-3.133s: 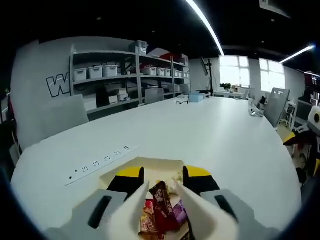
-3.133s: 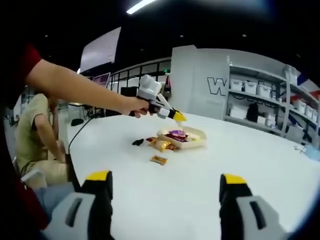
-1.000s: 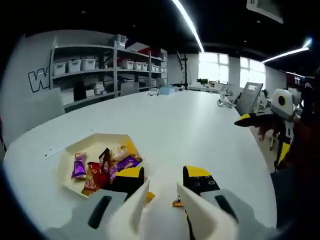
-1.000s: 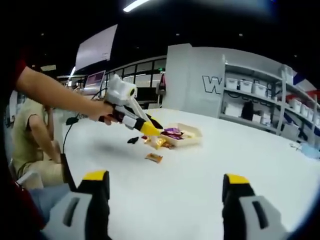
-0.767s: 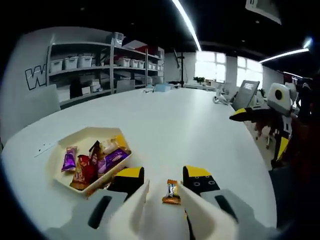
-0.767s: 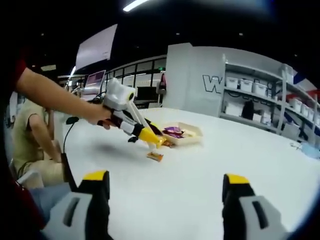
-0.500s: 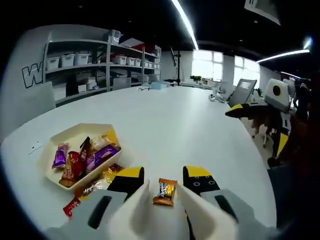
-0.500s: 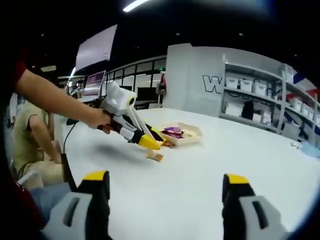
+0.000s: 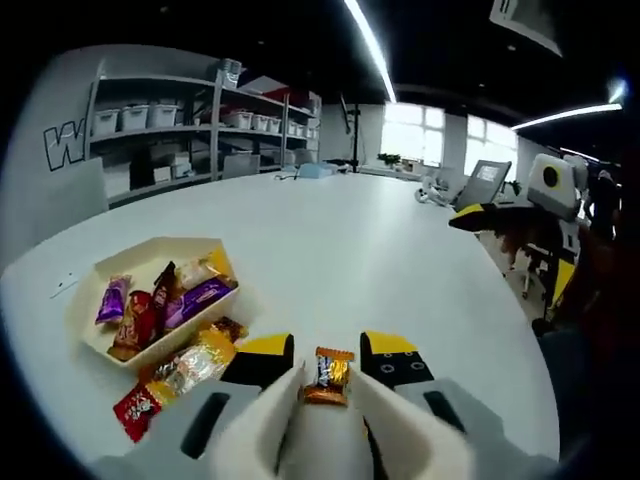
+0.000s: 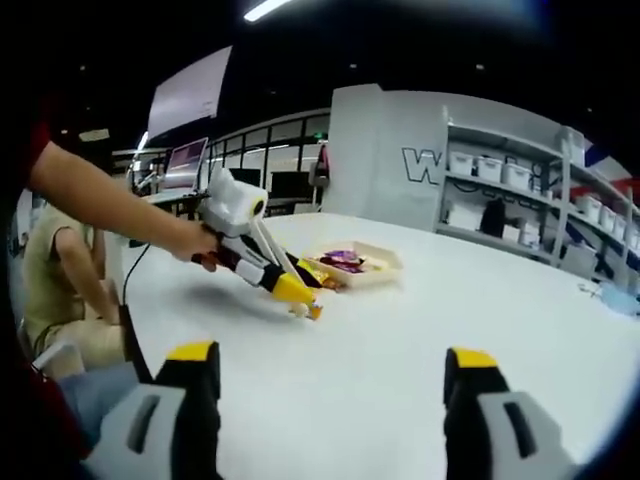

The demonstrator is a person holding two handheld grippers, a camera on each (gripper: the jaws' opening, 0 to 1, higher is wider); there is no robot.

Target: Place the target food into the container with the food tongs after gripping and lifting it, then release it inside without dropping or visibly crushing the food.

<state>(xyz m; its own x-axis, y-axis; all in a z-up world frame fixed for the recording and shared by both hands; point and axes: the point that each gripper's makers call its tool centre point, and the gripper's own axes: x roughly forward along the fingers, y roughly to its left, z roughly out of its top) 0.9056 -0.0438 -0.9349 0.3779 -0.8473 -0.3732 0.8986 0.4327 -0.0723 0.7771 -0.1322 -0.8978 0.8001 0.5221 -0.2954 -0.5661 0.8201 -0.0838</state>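
An orange snack packet [image 9: 328, 375] lies on the white table between the jaws of my left gripper [image 9: 327, 352]. The jaws stand on either side of it with a small gap, so the gripper is open. The cream container tray [image 9: 88, 293] sits to the left and holds several wrapped snacks. In the right gripper view the left gripper [image 10: 296, 296] is held low by a person's arm, its yellow tip at the packet [image 10: 314, 311], just in front of the tray [image 10: 380, 270]. My right gripper [image 10: 330, 375] hangs wide open over bare table with nothing between its fingers.
Loose packets lie outside the tray: a gold one [image 9: 195, 362], a red one [image 9: 138, 406] and a dark one [image 9: 229, 327]. The right gripper [image 9: 500, 217] shows at the far right. A seated person [image 10: 65, 280] is at the table's left end. Shelving [image 9: 190, 135] stands behind.
My left gripper has left the tray, swung right and come down over the orange packet; its jaws have narrowed slightly around it. The right gripper has stayed still.
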